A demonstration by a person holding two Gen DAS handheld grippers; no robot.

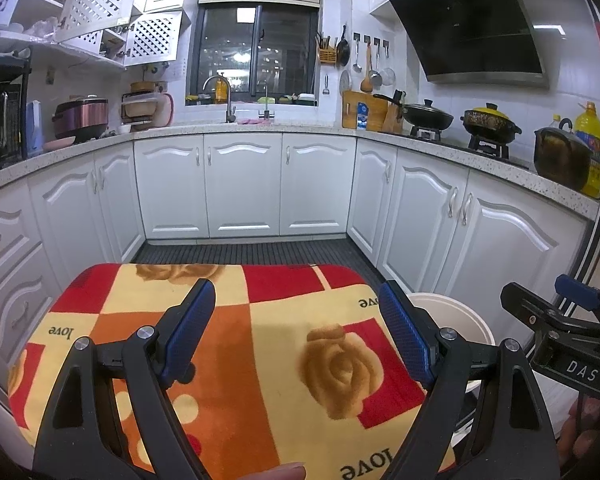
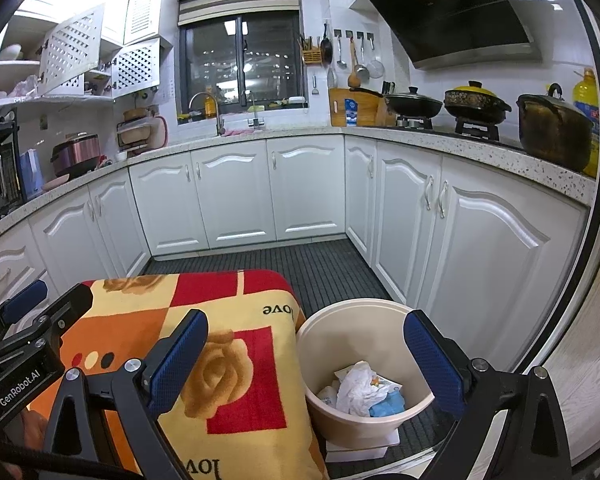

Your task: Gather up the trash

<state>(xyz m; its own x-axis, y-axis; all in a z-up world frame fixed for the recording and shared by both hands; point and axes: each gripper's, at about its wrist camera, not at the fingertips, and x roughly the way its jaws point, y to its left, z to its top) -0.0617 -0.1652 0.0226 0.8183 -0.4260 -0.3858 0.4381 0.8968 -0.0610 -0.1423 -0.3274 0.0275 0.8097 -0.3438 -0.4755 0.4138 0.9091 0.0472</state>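
The left gripper [image 1: 296, 328] hangs over the patterned cloth [image 1: 260, 344] with its blue-padded fingers [image 1: 190, 332] spread wide and nothing between them. The right gripper [image 2: 306, 364] is likewise wide open and empty; its left finger lies over the cloth's edge and its right finger [image 2: 434, 364] over the far side of the beige bin [image 2: 340, 424]. The bin stands on the dark ribbed floor [image 2: 324, 268], touching the cloth-covered bench on its right side. Between the right fingers, down in the bin, lies the trash [image 2: 360, 392]: crumpled white paper with a blue scrap and printed wrappers. Beyond the fingers, white cabinets [image 2: 236, 196] run under a speckled counter [image 2: 300, 134], with a dark window [image 2: 240, 64] above the sink.
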